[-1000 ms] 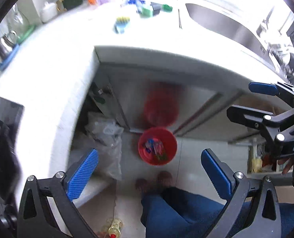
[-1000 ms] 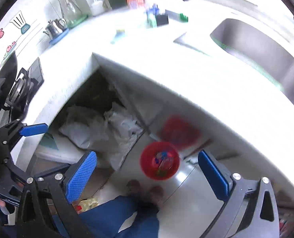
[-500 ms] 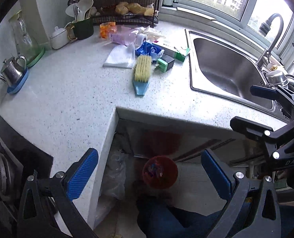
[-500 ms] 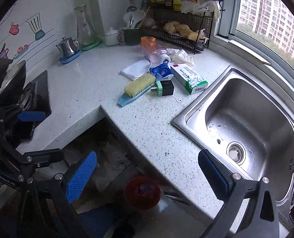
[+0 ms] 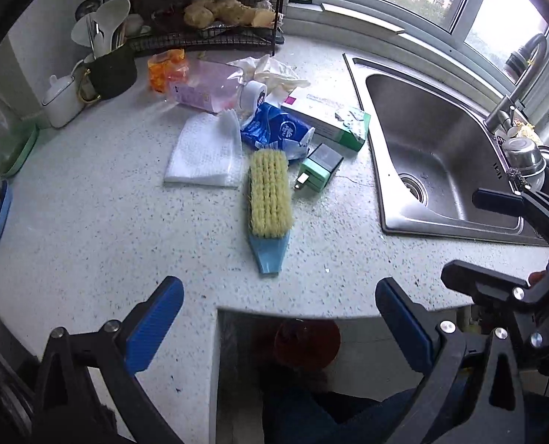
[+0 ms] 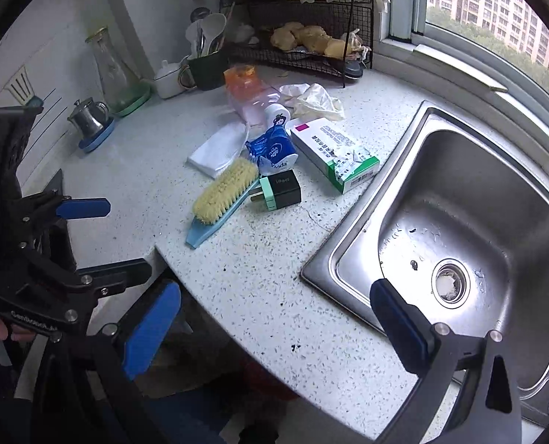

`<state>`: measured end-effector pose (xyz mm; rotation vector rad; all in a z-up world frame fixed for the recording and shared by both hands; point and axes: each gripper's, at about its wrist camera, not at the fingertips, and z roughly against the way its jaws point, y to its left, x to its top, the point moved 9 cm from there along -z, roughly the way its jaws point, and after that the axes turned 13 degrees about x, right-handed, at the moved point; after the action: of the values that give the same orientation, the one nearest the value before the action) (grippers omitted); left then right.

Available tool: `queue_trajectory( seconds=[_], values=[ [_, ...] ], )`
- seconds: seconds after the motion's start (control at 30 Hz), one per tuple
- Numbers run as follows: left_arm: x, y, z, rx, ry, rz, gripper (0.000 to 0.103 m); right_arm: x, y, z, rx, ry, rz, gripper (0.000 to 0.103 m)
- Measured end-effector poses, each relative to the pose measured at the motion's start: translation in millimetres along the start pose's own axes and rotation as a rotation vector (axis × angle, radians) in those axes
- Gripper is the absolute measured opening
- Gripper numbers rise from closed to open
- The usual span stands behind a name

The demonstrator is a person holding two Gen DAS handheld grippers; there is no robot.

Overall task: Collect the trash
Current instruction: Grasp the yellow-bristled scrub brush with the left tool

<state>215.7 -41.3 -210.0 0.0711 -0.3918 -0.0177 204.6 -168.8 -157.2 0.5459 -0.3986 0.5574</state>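
- Left gripper (image 5: 280, 318): held wide open at bottom of frame, nothing gripped, above the counter (image 5: 107, 229) edge.
- Right gripper (image 6: 274, 318): spread wide, empty, at bottom of frame near the sink (image 6: 470, 229).
- Trash, centre of frame, clustered on the counter: blue wrapper (image 5: 276, 131), box (image 5: 328, 116) with torn end, white napkin (image 5: 204, 151).
- Brush (image 5: 268, 199): lain bristles-up just beside the wrapper.
- Red bin (image 5: 305, 340): seen below the counter edge, blurred.
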Motion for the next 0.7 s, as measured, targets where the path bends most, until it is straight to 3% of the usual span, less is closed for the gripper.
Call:
queue_trajectory(
  seconds=[0.13, 0.5, 0.67, 0.7],
  values=[
    [15.2, 2.5, -25.8, -0.041, 0.038, 0.003, 0.103, 8.3, -9.7, -9.3, -0.026, 0.010, -0.052, 0.102],
    [33.8, -4.8, -77.9, -0.041, 0.099, -0.083, 0.103, 13.1, -29.3, -27.5, -0.058, 0.056, -0.140, 0.102],
    [34.7, -11.0, -91.3, -0.052, 0.120, -0.122, 0.081, 15.8, -34.3, -29.6, -0.053, 0.058, -0.172, 0.102],
    [36.1, -11.1, -93.3, -0.038, 0.111, -0.130, 0.081, 16.6, -34.8, -30.0, -0.050, 0.057, -0.175, 0.102]
  ],
)
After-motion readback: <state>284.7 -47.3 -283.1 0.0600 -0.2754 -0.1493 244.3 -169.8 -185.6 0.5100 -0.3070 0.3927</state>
